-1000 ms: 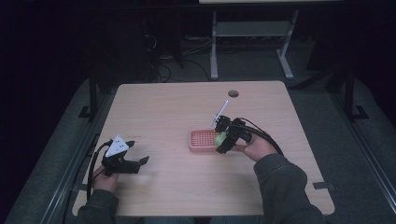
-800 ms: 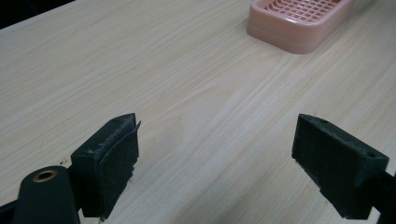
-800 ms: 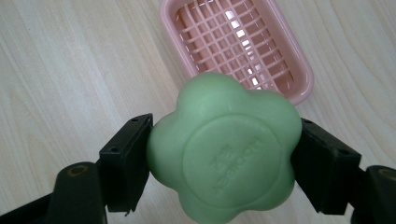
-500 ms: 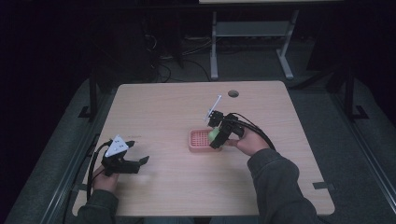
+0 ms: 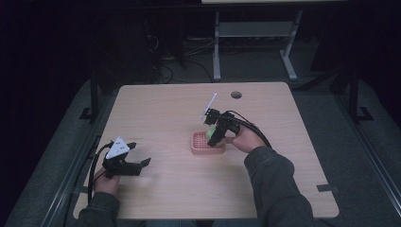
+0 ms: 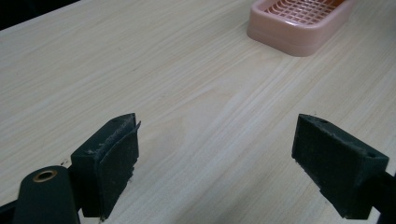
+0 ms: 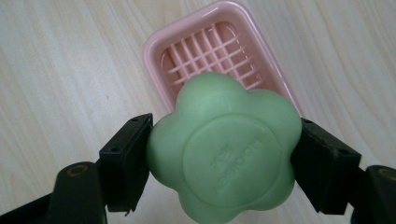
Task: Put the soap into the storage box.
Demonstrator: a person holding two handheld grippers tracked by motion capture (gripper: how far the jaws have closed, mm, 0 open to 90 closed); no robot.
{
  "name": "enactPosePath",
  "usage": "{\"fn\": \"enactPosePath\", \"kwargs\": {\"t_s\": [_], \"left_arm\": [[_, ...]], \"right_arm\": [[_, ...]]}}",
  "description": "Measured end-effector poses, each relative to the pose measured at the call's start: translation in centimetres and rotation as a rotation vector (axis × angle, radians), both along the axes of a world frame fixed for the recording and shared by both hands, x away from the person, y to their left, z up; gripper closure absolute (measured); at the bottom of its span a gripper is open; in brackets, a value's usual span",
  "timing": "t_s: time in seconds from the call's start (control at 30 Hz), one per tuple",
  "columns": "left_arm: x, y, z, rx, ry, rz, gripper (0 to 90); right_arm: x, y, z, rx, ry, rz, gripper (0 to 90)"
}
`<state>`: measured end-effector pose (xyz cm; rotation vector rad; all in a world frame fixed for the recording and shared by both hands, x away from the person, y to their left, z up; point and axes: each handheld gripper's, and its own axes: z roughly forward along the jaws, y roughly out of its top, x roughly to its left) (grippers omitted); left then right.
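A green flower-shaped soap [image 7: 224, 151] is held between the jaws of my right gripper [image 7: 219, 158], which is shut on it. Below it lies a pink soap dish [image 7: 212, 51] with a grid floor, nothing in it. From above, the right gripper [image 5: 213, 134] hangs with the soap [image 5: 210, 133] over the dish [image 5: 201, 145] near the table's middle. My left gripper [image 5: 138, 153] rests near the table's front left, open, with bare wood between its fingers [image 6: 109, 161]. The dish [image 6: 299, 21] lies far ahead of it.
The wooden table [image 5: 165, 113] has a round cable hole [image 5: 236, 95] at its back edge. Cables trail from both grippers. A metal stand [image 5: 250, 38] is on the dark floor behind the table.
My right gripper has moved left with the soap and tipped down over the dish. The left gripper has stayed put.
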<state>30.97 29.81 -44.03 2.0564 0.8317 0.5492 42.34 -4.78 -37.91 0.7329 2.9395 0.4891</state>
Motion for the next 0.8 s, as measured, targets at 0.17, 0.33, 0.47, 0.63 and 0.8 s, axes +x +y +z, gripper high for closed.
{"fn": "enactPosePath", "kwargs": {"t_s": [0.17,0.33,0.47,0.63,0.8], "left_arm": [[0.0,0.0,0.0,-0.001,0.001,-0.001,14.4],[0.0,0.1,0.0,-0.004,-0.002,-0.003,14.4],[0.0,0.1,0.0,-0.005,-0.002,-0.001,14.4],[0.0,0.1,0.1,-0.006,-0.005,-0.002,14.4],[0.0,0.1,0.1,-0.003,-0.007,0.0,14.4]], "right_arm": [[0.5,0.8,-0.5,0.009,0.014,0.0,26.3],[1.0,1.4,-1.3,-0.002,0.03,0.0,26.3],[1.2,1.7,-1.6,-0.005,0.032,0.001,26.3],[1.3,1.9,-1.8,-0.003,0.029,-0.001,26.3],[1.5,2.1,-1.9,0.0,0.027,-0.004,26.3]]}}
